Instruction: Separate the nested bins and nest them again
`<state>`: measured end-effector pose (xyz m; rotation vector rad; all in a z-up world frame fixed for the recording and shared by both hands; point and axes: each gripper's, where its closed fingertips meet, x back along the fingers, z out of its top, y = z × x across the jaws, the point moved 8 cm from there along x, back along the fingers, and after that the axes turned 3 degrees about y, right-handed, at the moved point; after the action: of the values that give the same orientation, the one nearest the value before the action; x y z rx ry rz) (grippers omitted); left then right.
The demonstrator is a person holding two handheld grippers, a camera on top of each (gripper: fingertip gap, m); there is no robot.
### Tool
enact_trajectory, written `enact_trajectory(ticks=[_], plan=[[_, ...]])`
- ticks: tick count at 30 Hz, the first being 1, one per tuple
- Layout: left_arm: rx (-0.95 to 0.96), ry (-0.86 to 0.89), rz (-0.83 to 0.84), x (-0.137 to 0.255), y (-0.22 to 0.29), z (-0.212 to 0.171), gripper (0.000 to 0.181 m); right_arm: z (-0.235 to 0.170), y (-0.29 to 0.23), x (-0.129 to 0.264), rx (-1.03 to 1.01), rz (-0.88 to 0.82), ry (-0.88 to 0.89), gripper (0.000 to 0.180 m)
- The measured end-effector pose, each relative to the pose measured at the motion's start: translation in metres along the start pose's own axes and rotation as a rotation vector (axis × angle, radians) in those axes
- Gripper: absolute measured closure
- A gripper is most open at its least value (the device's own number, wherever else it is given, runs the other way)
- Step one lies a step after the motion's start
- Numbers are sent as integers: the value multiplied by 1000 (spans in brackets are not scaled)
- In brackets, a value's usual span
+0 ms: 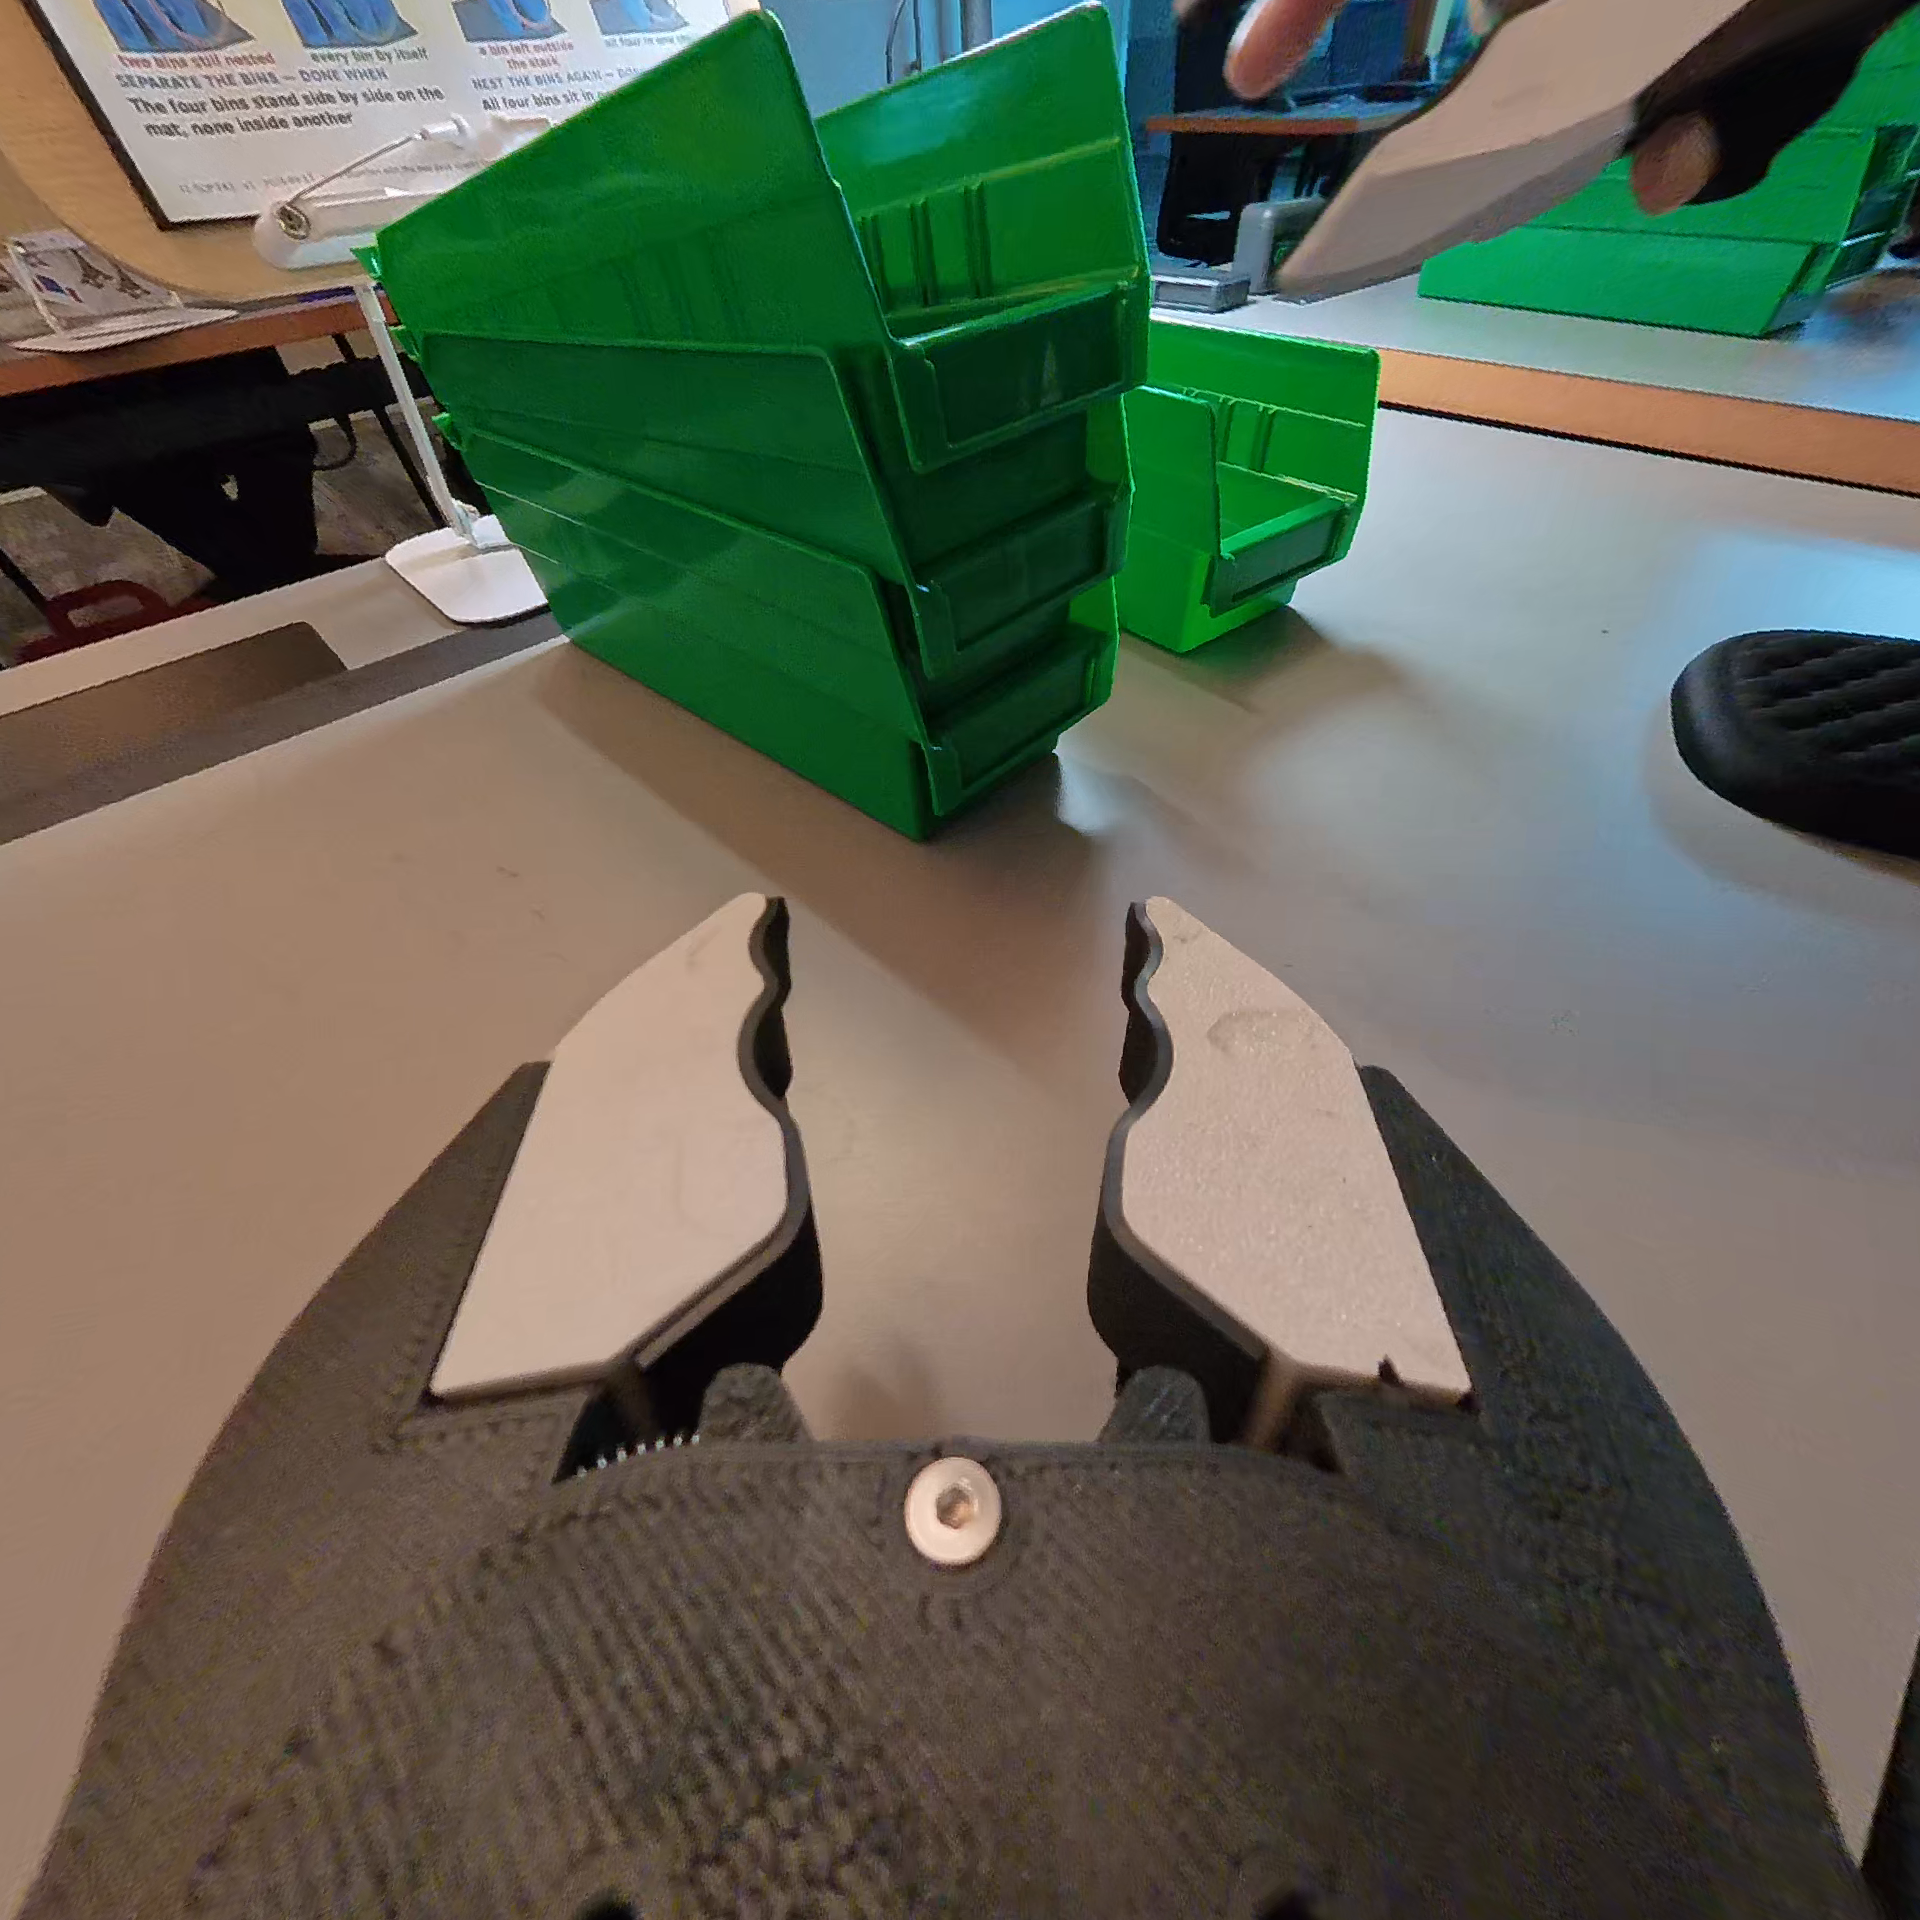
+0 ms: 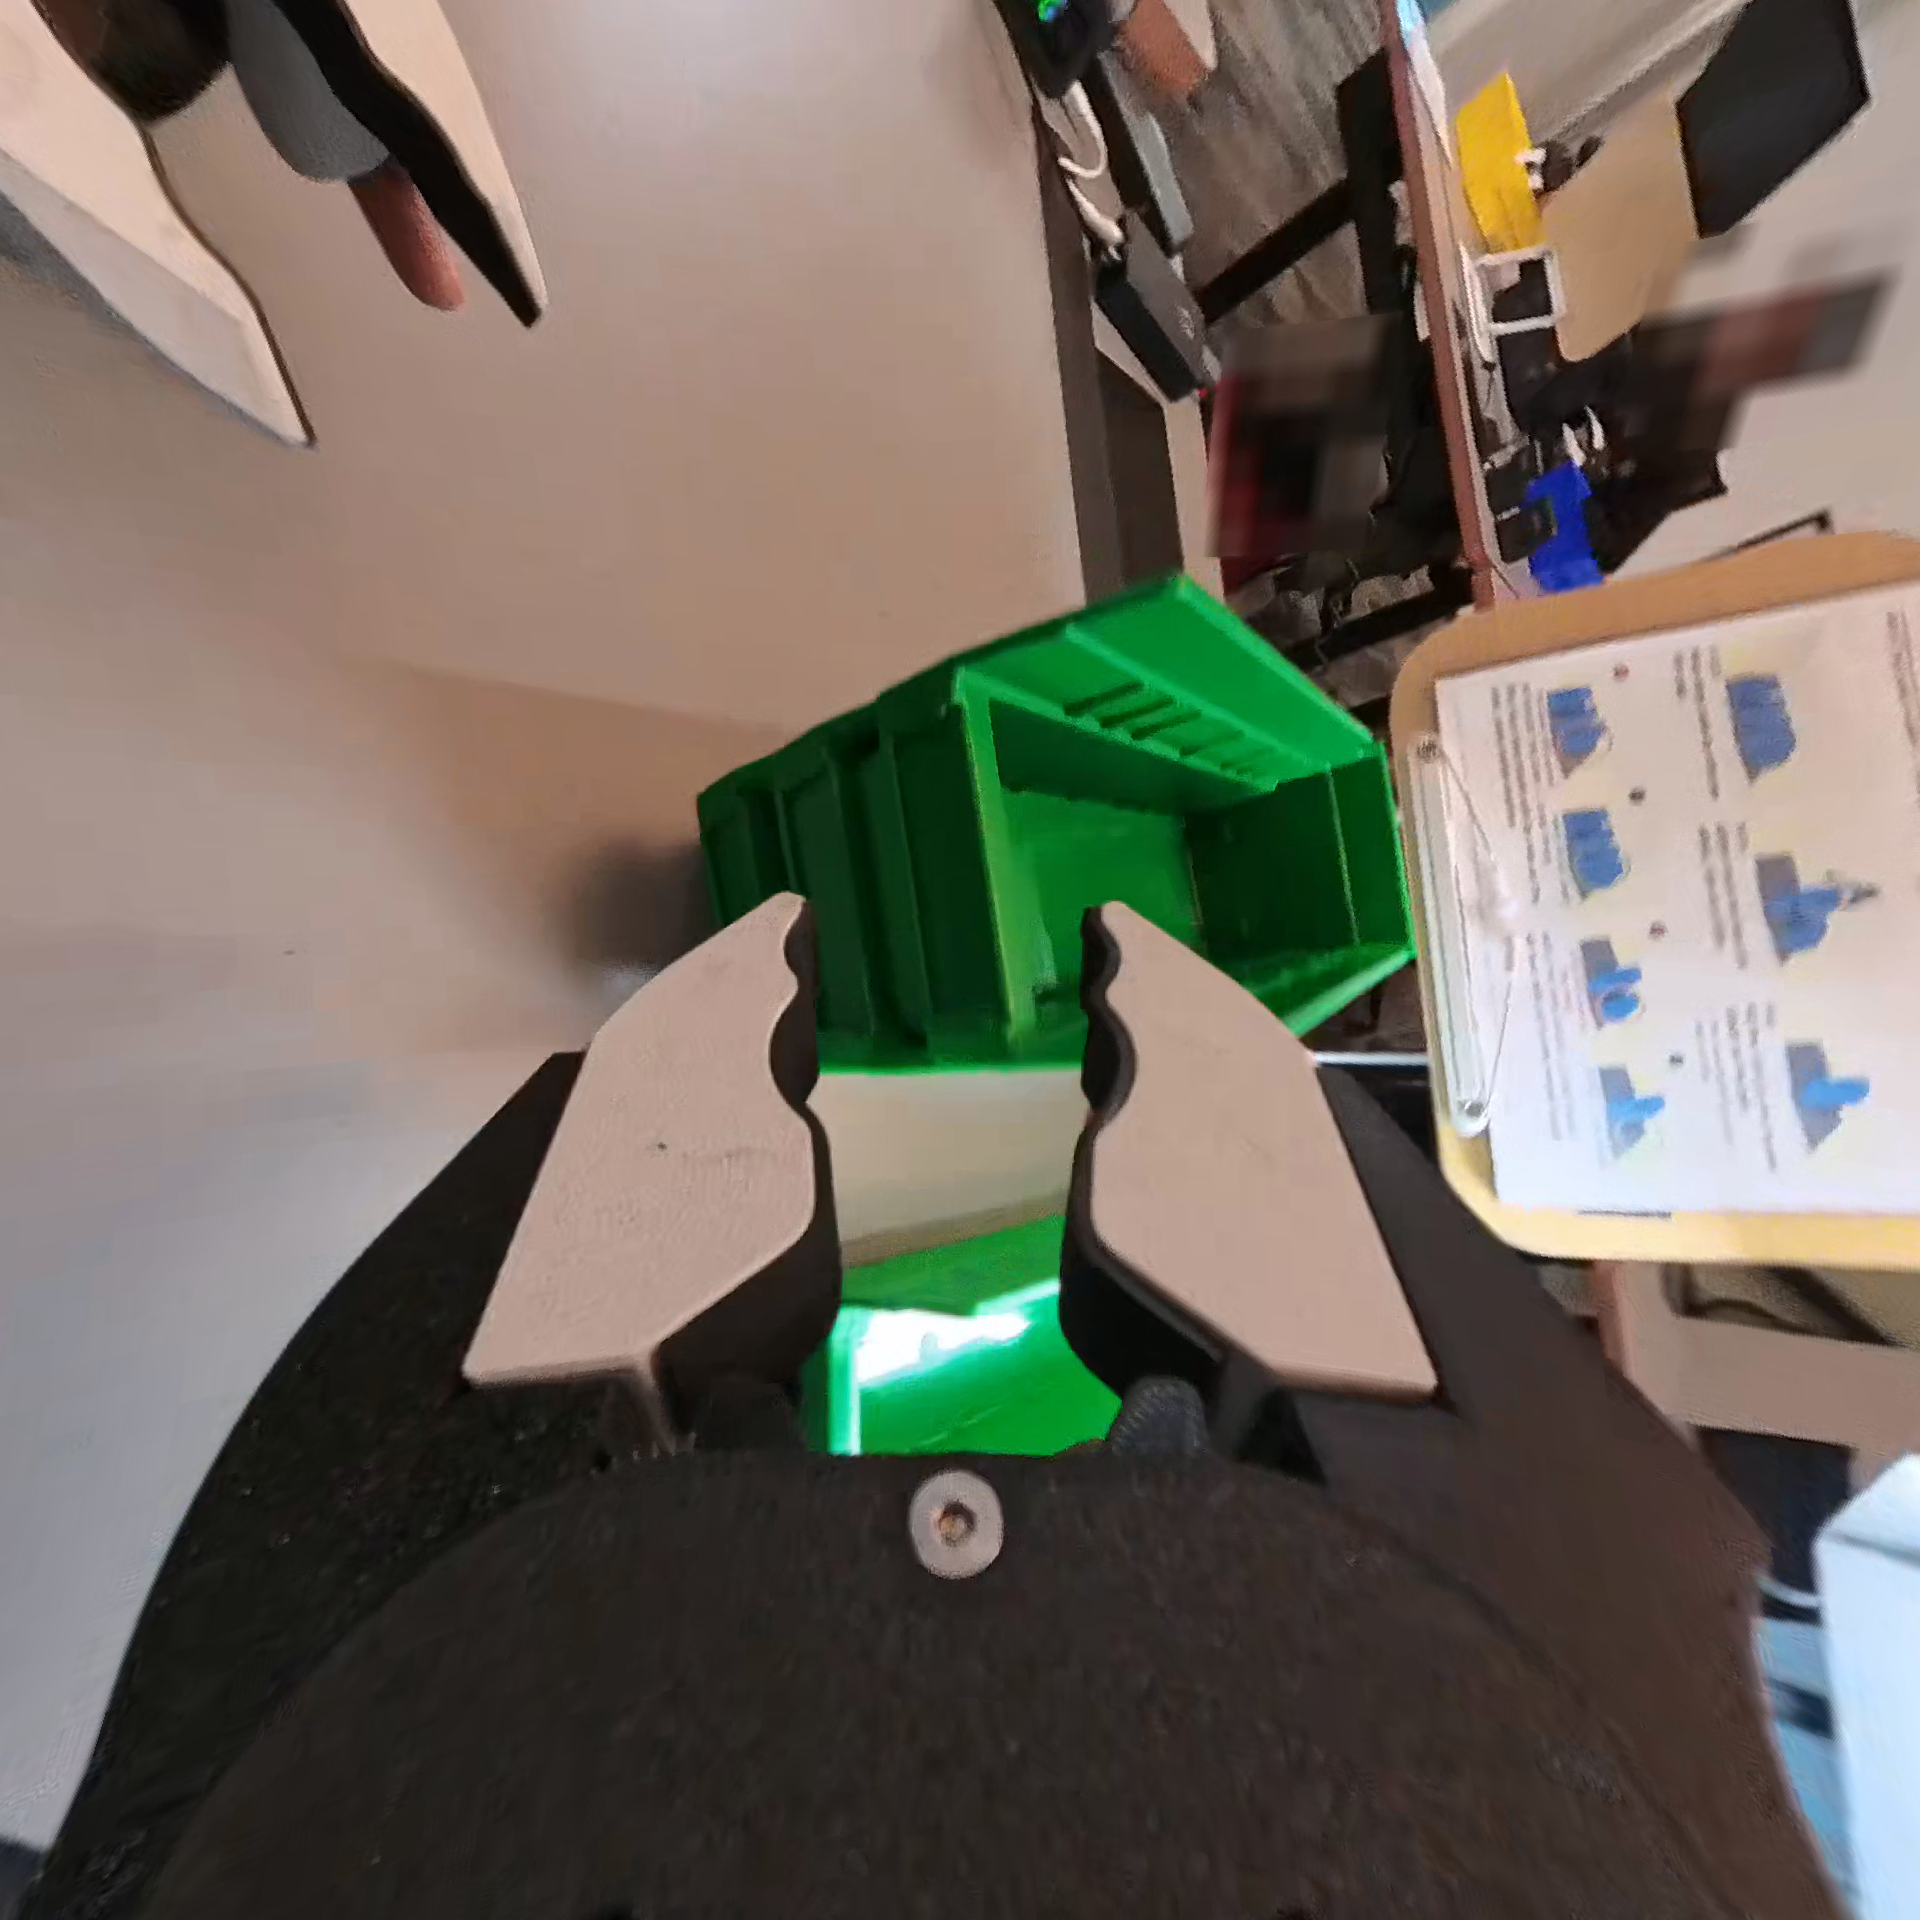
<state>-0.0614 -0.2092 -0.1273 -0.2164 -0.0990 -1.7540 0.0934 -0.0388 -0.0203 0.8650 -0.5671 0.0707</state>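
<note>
**A:** Where do your two grippers stand?

**B:** Your left gripper point(image 1: 956, 935) hangs low over the grey table point(image 1: 1455, 1039), jaws parted wide with only bare tabletop between them — it grips nothing. Your right gripper point(image 2: 945, 935) is up high, looking down; its jaws are parted too, and nothing is caught between the fingers point(image 2: 675, 1143). You can also see it at the far right of the left wrist view, held by your hand point(image 1: 1683, 135).

**A:** And the bins?

**B:** The nested stack of green bins point(image 1: 790, 499) stands on the table just beyond your left gripper, a little left of centre. I count about four tiers; the top bin point(image 1: 831, 229) sits tilted, its back end raised rather than seated flat. A single green bin point(image 1: 1247, 499) stands alone on the table just to the right of the stack, slightly farther away. From your right wrist view the stack point(image 2: 1039, 831) lies beyond the fingertips, and a bright green bin surface point(image 2: 956, 1382) shows below between the jaws — whether that is the single bin, I cannot tell.

**A:** Anything else close by?

**B:** A black padded object point(image 1: 1808, 727) lies at the right edge of the table, and an instruction sheet on a board point(image 2: 1683, 904) stands past the stack.
</note>
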Motion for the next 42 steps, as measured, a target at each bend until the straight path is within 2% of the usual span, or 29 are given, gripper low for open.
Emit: enact_trajectory(ticks=[4,10,20,25,29,32,36,42], plan=[[-6,9,5,2,-1,0,119,14,1,-41,112,82,-135,127],[-9,30,2,7,-2,1,119,-3,3,-87,189,139,-396,143],[-12,40,7,8,-1,1,120,2,10,-86,183,182,-381,149],[-11,33,9,7,-1,1,120,16,39,-60,194,75,-338,151],[-7,40,16,8,-2,1,121,30,65,-16,172,18,-325,151],[-6,48,18,8,-2,3,121,21,76,24,179,-44,-355,151],[-11,45,21,8,-1,3,121,-13,77,71,135,-101,-422,151],[-12,37,21,6,0,3,120,-100,53,110,32,-104,-542,150]])
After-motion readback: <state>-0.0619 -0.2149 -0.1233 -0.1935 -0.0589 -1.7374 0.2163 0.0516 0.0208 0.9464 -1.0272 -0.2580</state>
